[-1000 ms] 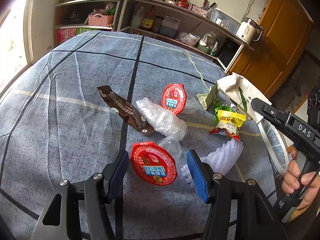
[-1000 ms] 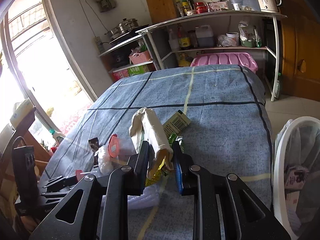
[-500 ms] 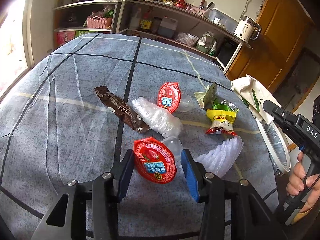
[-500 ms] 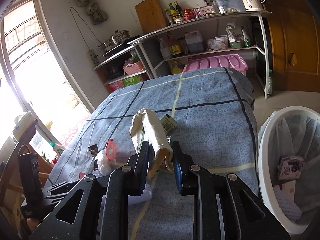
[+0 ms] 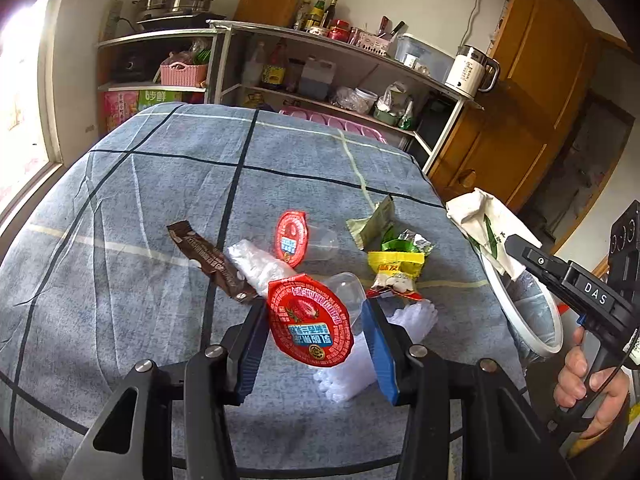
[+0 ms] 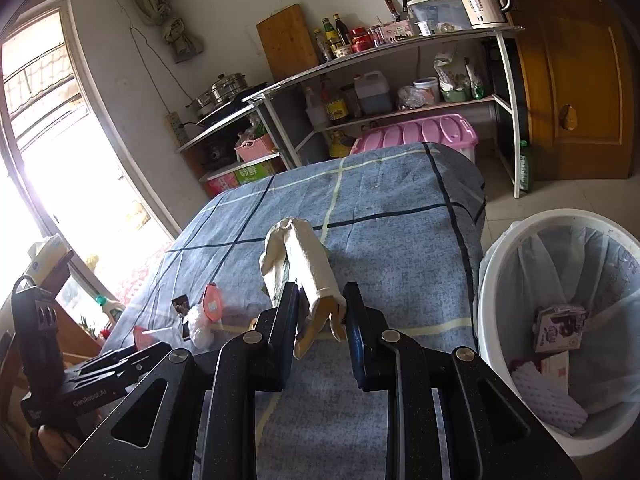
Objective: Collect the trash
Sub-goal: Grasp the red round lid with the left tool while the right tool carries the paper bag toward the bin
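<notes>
My left gripper is shut on a clear plastic cup with a red foil lid and holds it above the blue checked tablecloth. My right gripper is shut on a crumpled white paper bag, which also shows in the left wrist view; it holds it over the table edge beside the white trash bin. On the cloth lie a second red-lidded cup, a brown wrapper, a clear plastic bag, a yellow-green snack packet, a green packet and white foam netting.
The bin, lined with a plastic bag, holds a small carton and foam netting. Metal shelves with bottles and a kettle stand behind the table. A pink box sits at the far end, a wooden door to the right.
My left gripper closed on the red-lidded cup and lifted it off the cloth. My right gripper carried the paper bag rightward, toward the bin, which is now larger in view.
</notes>
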Available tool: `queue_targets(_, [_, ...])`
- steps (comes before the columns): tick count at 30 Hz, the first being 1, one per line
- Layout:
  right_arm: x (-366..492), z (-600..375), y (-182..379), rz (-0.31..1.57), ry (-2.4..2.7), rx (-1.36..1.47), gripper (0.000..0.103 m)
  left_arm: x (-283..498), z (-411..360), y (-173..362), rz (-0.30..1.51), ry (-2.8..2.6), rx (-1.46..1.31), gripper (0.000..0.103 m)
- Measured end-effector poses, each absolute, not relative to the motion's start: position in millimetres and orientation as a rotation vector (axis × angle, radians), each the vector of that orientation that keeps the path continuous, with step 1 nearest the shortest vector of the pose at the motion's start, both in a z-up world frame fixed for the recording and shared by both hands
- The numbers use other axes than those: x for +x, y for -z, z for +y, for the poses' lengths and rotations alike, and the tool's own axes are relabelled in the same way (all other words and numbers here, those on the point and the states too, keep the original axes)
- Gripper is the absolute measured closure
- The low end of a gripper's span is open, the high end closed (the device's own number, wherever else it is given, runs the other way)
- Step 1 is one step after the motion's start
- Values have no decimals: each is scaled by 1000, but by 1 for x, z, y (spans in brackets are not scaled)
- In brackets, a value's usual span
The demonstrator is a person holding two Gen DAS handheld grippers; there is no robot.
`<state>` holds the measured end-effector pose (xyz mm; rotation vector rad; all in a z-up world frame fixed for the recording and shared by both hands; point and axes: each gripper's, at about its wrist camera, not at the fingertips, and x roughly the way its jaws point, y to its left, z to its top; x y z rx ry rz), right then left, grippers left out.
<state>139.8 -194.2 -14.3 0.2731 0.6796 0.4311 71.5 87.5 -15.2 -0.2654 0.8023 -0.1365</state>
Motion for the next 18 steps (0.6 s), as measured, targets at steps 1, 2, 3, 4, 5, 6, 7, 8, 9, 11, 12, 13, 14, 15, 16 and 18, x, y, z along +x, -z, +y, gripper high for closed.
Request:
queue_targets(1, [138,-196,13,676,-426,270,79,73,84,13,799,145,-262,55])
queue_targets(2, [137,-198,11,671,-424,271,79,74,81,11,796,153,-260,55])
queue_targets(3, [135,-200,9,667,-423,272,79,75,78,8,792,163,-260,55])
queue_targets(4, [134,-202,8,665,-419,272,79,76,74,6,789,173,-257,55])
queue_targets(5, [132,-205,7,661,-410,269,79,77,69,4,784,186,-250,55])
queue_targets(6, [130,-210,5,654,-399,269,79,78,64,1,780,195,-243,55])
queue_targets(7, [129,-214,4,650,-393,272,79,79,59,-1,777,206,-237,55])
queue_targets(8, [128,-220,4,647,-385,275,79,81,54,-3,773,220,-232,55])
queue_targets(9, [127,-225,3,644,-373,280,79,83,49,-5,771,231,-229,55])
queue_targets(11, [126,-236,2,641,-355,288,79,87,38,-9,767,251,-218,55])
queue_targets(12, [125,-242,2,639,-344,292,79,88,32,-11,764,264,-210,55])
queue_targets(13, [125,-247,1,636,-335,294,79,90,26,-13,763,275,-204,55])
queue_targets(14, [124,-253,0,632,-323,297,79,92,20,-15,761,286,-199,55])
queue_targets(15, [123,-258,0,629,-315,300,79,94,14,-17,758,299,-196,55])
queue_targets(16, [122,-264,-1,625,-304,303,79,96,8,-18,758,312,-193,55])
queue_targets(18, [119,-276,-3,619,-279,305,79,101,-7,-21,758,340,-181,55])
